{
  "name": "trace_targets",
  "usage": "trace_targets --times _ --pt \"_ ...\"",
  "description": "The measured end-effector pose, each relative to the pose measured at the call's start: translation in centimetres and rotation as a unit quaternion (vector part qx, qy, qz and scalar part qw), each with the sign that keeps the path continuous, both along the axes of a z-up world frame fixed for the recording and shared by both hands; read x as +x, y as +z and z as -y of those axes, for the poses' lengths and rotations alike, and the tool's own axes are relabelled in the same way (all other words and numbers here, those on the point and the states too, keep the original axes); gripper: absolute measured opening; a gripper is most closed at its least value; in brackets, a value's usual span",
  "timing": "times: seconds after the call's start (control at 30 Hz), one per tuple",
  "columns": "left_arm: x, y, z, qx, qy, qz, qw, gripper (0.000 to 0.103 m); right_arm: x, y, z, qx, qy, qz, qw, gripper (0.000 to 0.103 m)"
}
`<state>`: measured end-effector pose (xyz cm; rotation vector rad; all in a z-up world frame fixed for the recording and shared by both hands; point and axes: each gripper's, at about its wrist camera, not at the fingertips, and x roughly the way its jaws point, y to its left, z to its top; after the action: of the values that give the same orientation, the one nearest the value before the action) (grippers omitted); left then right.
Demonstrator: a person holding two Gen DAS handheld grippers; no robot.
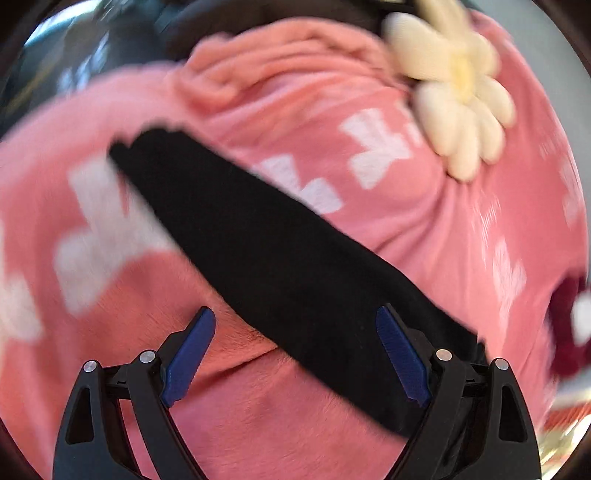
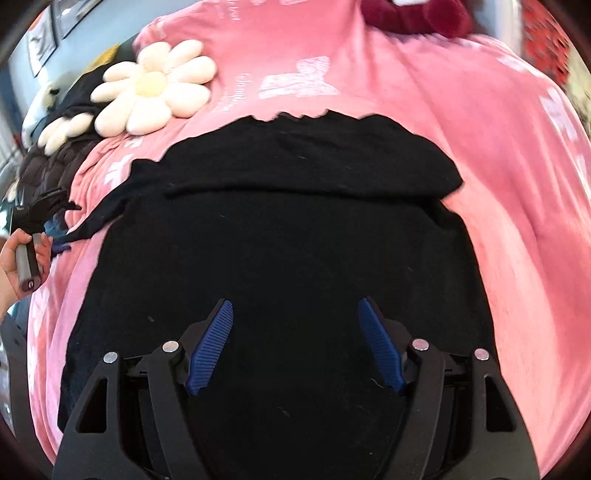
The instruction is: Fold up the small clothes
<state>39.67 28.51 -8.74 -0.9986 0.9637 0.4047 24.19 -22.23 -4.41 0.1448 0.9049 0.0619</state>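
Observation:
A black garment (image 2: 280, 236) lies on a pink blanket (image 2: 498, 192), its far part folded over with a crease across it. In the left wrist view the black garment (image 1: 280, 254) runs as a diagonal band from upper left to lower right. My left gripper (image 1: 295, 325) is open and empty, its right finger over the garment's edge. My right gripper (image 2: 295, 317) is open and empty, hovering over the garment's near half. The left gripper also shows in the right wrist view (image 2: 44, 210) at the far left, held by a hand at the garment's sleeve tip.
A white daisy-shaped cushion (image 2: 151, 88) lies on the blanket at the back left, also in the left wrist view (image 1: 458, 96). A dark red plush thing (image 2: 417, 14) sits at the far edge. A dark quilted jacket (image 2: 48, 162) lies at the left.

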Motion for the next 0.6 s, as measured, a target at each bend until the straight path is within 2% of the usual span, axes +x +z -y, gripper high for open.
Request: trace_targets --times 0.07,0.1,0.17,0.2,0.23,0.27,0.33,0.37,0.47,0.57,0.6 --pt "-0.3 -0.4 0.1 -0.006 0.026 -0.003 0.9996 0.083 -0.1 -0.6 0.8 0.007 -0.011 -0.007 1.000 0.069" --pt "-0.3 -0.3 0.2 0.000 0.034 -0.003 0.9994 0.078 -0.2 -1.0 1.3 0.014 -0.012 -0.011 1.000 0.069" --pt "0.4 0.1 0.4 0.001 0.022 0.018 0.9996 0.049 -0.6 -1.3 2.0 0.018 -0.016 -0.014 1.000 0.069" --pt "0.8 0.3 0.5 -0.009 0.006 0.037 0.9992 0.013 -0.7 -1.3 2.1 0.019 -0.014 -0.014 1.000 0.069" --pt "1.0 0.6 0.5 -0.019 -0.003 0.051 0.9985 0.002 -0.9 -1.3 2.3 0.020 -0.013 -0.011 1.000 0.069" --pt "1.1 1.4 0.7 -0.016 -0.005 0.063 0.9979 0.002 -1.1 -1.2 2.5 0.018 -0.011 -0.008 1.000 0.069" --pt "1.2 3.7 1.5 0.016 -0.012 0.086 0.9961 0.002 -1.5 -1.1 2.7 0.013 -0.011 -0.004 1.000 0.073" --pt "1.5 5.7 2.6 0.040 -0.031 0.102 0.9935 0.002 -1.6 -1.0 2.9 0.011 -0.010 -0.002 1.000 0.073" --pt "2.3 10.7 6.5 0.072 -0.096 0.148 0.9816 0.001 -2.1 -0.7 3.3 0.004 -0.006 0.000 1.000 0.073" --pt "2.2 16.7 13.8 0.113 -0.197 0.211 0.9509 0.002 -2.5 -0.5 3.8 -0.008 -0.004 0.002 1.000 0.073" --pt "1.9 18.8 17.5 0.127 -0.240 0.232 0.9340 0.002 -2.7 -0.4 4.0 -0.009 -0.004 0.003 1.000 0.073"
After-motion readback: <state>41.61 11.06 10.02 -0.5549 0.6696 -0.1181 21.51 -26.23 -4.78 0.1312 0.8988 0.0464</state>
